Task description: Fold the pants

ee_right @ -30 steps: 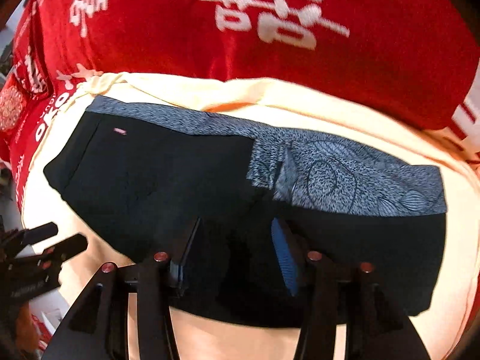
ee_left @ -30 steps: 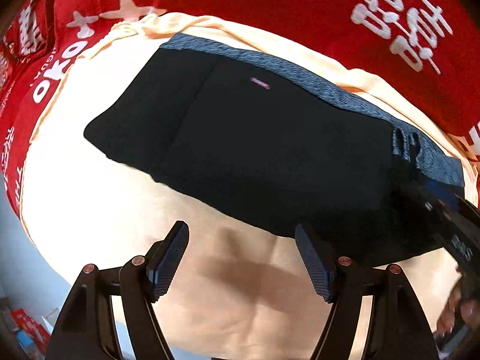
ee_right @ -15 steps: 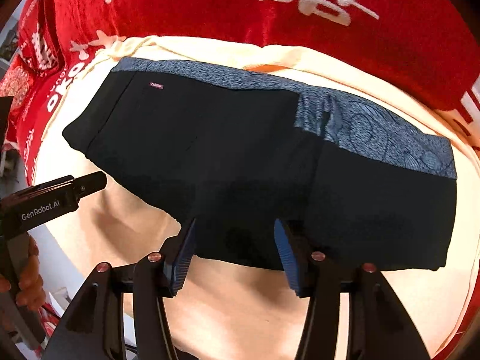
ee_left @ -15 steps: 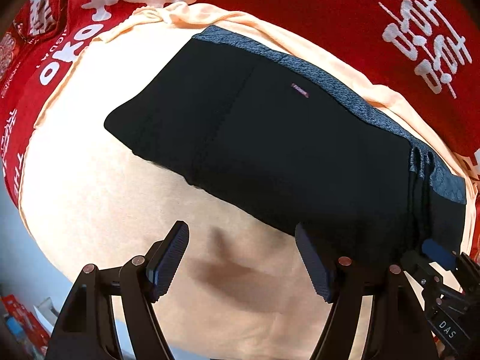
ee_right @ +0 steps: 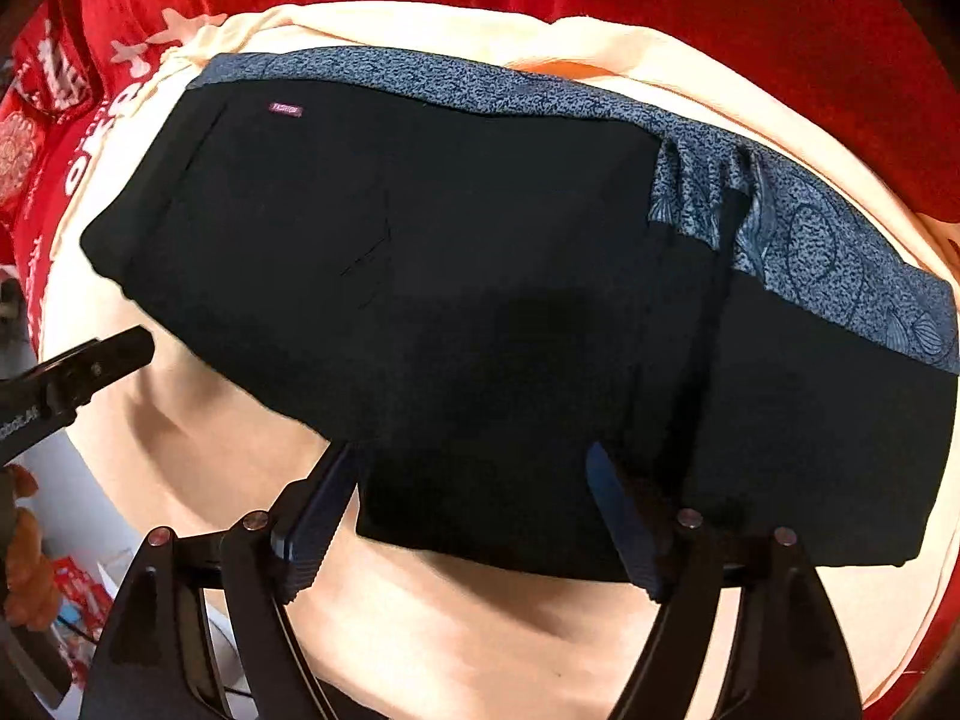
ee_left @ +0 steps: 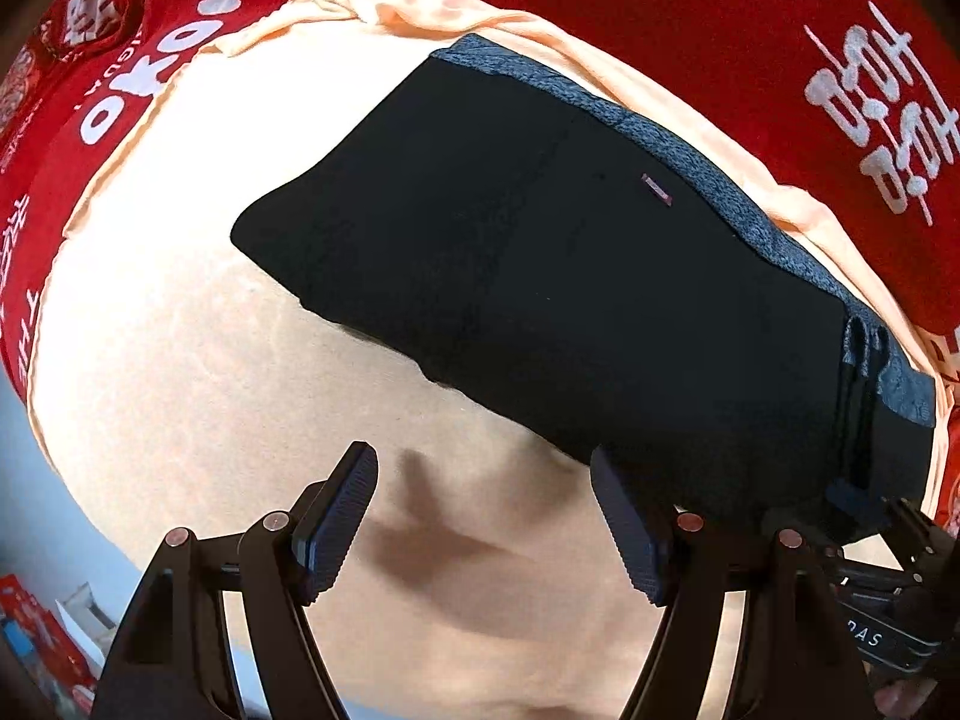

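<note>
Your left gripper [ee_left: 483,531] hangs downward, jaws apart and empty; your right gripper [ee_right: 471,525], also downward, has just been opening, nothing clamped.

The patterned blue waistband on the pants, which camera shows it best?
The right wrist view: the patterned blue waistband runs across the frame's upper part, its speckled leaf print and gathered fold clear. The left wrist view shows only a thin, foreshortened strip along the pants' far edge.

Matt black cloth pants [ee_right: 456,312] with speckled blue waistband [ee_right: 468,84]; smooth peach sheet [ee_left: 180,324]; plush red cloth [ee_left: 660,6]; ribbed rubbery pads [ee_left: 342,519].
</note>
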`<state>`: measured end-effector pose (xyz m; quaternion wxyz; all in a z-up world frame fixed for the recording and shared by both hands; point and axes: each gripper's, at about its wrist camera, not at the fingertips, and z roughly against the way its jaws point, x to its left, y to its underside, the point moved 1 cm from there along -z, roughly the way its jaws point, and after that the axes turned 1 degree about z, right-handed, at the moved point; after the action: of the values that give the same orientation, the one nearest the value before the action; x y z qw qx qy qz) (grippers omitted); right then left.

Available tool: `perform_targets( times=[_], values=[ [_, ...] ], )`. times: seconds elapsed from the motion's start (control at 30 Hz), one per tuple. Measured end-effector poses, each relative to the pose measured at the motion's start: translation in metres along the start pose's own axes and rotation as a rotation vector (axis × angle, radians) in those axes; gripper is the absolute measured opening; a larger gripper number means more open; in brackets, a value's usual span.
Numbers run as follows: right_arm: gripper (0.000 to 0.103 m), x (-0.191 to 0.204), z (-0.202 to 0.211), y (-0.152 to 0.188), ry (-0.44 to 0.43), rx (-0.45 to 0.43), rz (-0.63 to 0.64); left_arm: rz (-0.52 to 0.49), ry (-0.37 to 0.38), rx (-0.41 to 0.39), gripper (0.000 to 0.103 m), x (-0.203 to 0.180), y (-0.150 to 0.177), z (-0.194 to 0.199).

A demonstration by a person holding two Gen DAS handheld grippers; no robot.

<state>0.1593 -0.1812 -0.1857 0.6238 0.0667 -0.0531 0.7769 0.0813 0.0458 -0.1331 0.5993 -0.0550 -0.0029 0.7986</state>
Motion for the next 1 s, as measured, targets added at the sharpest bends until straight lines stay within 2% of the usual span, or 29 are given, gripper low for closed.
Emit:
perform_targets(
  times=[0.17, 0.4, 0.5, 0.73, 0.83, 0.93, 1.0],
  values=[
    [0.084, 0.000, -0.004, -0.001, -0.003, 0.009, -0.010, 0.007, -0.001, 0.000, 0.075, 0.003, -0.001, -0.002],
    [0.088, 0.011, -0.009, 0.003, 0.045, 0.017, 0.055, 0.030, 0.013, 0.007, 0.075, 0.011, -0.001, -0.004],
    [0.092, 0.016, -0.011, 0.004, 0.057, 0.018, 0.073, 0.057, 0.069, 0.029, 0.075, 0.016, -0.004, -0.007],
    [0.095, 0.032, -0.017, 0.006, 0.038, 0.021, 0.070, 0.168, 0.214, -0.016, 0.075, 0.045, -0.007, -0.001],
    [0.095, 0.035, -0.017, 0.006, 0.032, 0.024, 0.082, 0.167, 0.262, -0.010, 0.075, 0.050, -0.009, -0.004],
    [0.095, 0.029, -0.014, 0.004, 0.028, 0.024, 0.087, 0.201, 0.321, -0.015, 0.075, 0.056, -0.010, -0.008],
    [0.095, 0.022, -0.017, 0.004, 0.027, 0.023, 0.086, 0.253, 0.385, -0.017, 0.075, 0.062, -0.013, -0.013]
  ],
)
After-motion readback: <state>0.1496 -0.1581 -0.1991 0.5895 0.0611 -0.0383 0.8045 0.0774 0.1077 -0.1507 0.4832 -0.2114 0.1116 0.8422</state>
